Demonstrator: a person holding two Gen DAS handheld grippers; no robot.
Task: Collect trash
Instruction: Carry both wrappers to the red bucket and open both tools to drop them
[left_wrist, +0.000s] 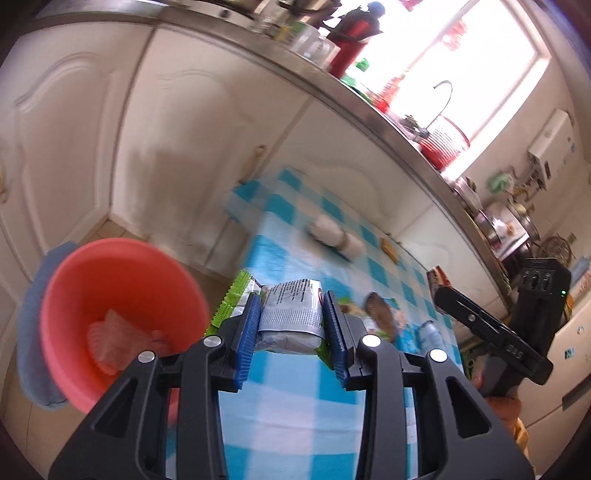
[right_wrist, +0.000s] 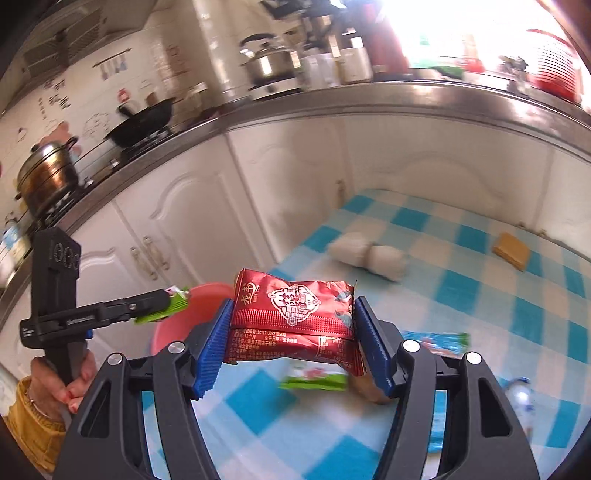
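My left gripper (left_wrist: 291, 295) is shut on a green and silver snack wrapper (left_wrist: 291, 306), held over the table's left edge. Just to its left, lower down, stands a pink basin (left_wrist: 74, 295) with crumpled clear plastic (left_wrist: 118, 343) inside. My right gripper (right_wrist: 294, 301) is shut on a red foil snack packet (right_wrist: 291, 314) above the blue checked tablecloth (right_wrist: 461, 288). The right wrist view also shows the left gripper (right_wrist: 166, 297) with its green wrapper (right_wrist: 173, 306) beside the pink basin (right_wrist: 192, 317). In the left wrist view the right gripper (left_wrist: 443, 295) reaches in from the right.
On the cloth lie a green wrapper (right_wrist: 314, 376), a blue wrapper (right_wrist: 436, 341), a small plastic bottle (right_wrist: 521, 398), a yellow sponge (right_wrist: 511, 251) and two white rolls (right_wrist: 369, 254). White cabinet doors (right_wrist: 288, 184) and a crowded counter (right_wrist: 369, 92) stand behind the table.
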